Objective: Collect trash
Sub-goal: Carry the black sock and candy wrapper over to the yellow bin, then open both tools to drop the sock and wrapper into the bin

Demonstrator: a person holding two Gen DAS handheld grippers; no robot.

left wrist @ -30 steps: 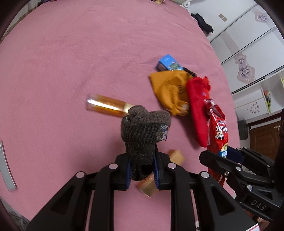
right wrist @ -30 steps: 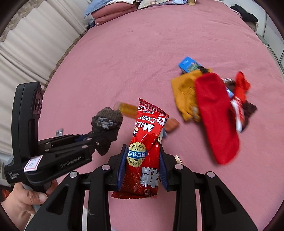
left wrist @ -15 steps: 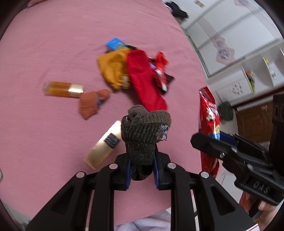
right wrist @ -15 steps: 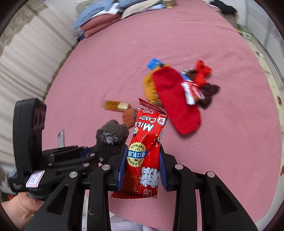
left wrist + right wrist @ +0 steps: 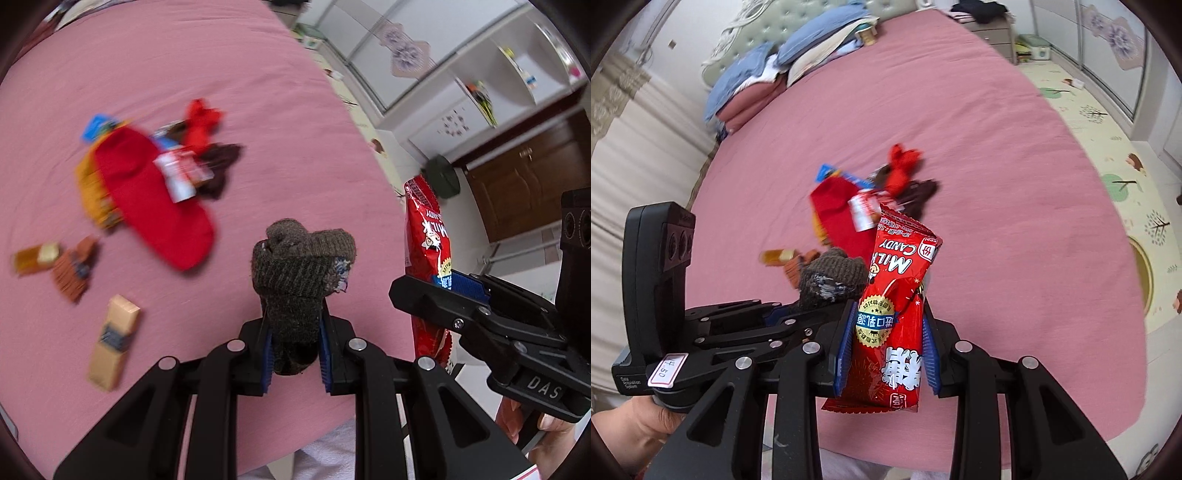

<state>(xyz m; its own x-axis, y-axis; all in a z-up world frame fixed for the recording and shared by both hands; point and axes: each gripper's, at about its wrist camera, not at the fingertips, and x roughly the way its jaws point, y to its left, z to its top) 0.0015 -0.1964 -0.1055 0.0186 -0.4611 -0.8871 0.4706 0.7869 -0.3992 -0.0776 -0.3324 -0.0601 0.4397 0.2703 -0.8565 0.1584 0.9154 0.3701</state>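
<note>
My left gripper [image 5: 295, 354] is shut on a grey-brown knitted sock [image 5: 301, 266], held above the near edge of the pink bed. My right gripper [image 5: 886, 354] is shut on a red milk candy bag [image 5: 894, 310], held upright beside it. The bag also shows in the left wrist view [image 5: 428, 251], with the right gripper [image 5: 454, 291] at the right. The sock [image 5: 833, 282] and left gripper [image 5: 783, 317] show at the left of the right wrist view. On the bed lie a red sock [image 5: 155, 199], wrappers [image 5: 177, 173], a tan box [image 5: 112, 343] and an amber bottle [image 5: 35, 256].
The pink bed [image 5: 923, 110] fills both views. Folded bedding and pillows [image 5: 783, 66] lie at its head. A patterned floor mat [image 5: 1115, 184] runs along the right side. White cabinets [image 5: 443, 74] and a brown door [image 5: 528, 177] stand beyond the bed.
Both grippers have pulled back and up from the pile toward the bed's near edge, still holding the sock and the candy bag. The pile now sits farther away and to the left.
</note>
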